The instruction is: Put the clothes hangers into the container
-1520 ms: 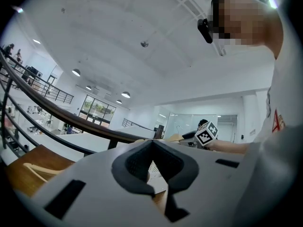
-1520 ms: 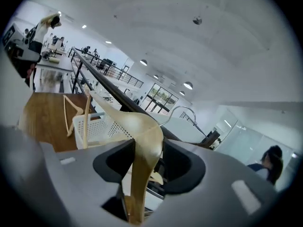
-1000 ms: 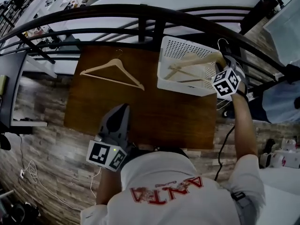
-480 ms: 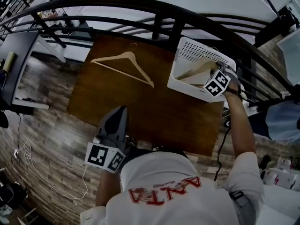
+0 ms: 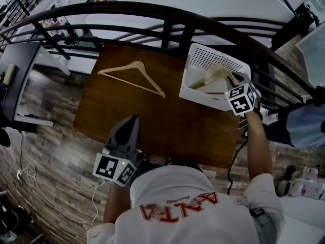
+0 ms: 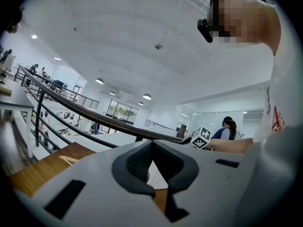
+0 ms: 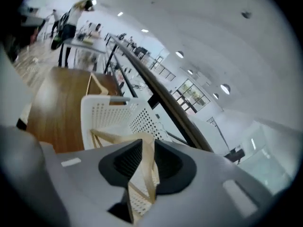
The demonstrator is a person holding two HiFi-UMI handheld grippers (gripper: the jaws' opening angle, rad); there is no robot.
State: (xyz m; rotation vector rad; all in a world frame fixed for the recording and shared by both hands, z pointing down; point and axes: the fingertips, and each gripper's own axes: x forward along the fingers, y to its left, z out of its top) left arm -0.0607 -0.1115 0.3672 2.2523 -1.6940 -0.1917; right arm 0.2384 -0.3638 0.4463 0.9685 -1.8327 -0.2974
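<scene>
One wooden hanger (image 5: pixel 133 75) lies flat on the brown table (image 5: pixel 167 126), far left of the white perforated basket (image 5: pixel 203 55). A second wooden hanger (image 5: pixel 213 75) lies slanted inside the basket. My right gripper (image 5: pixel 233 80) is at the basket's right end. In the right gripper view this hanger (image 7: pixel 147 162) runs between the pads, and the jaws (image 7: pixel 144 148) are closing on it. My left gripper (image 5: pixel 131 122) hovers over the table's near edge, shut and empty; its tips (image 6: pixel 151 143) meet in the left gripper view.
A dark metal railing (image 5: pixel 152 14) curves along the table's far side, just behind the basket. Wood-look floor surrounds the table, with a cable (image 5: pixel 35 187) at the left. The person's right forearm (image 5: pixel 256 146) reaches past the table's right edge.
The right gripper has brought the hanger down from above the basket's rim into the basket and drawn slightly toward the near right. The left gripper has stayed in place.
</scene>
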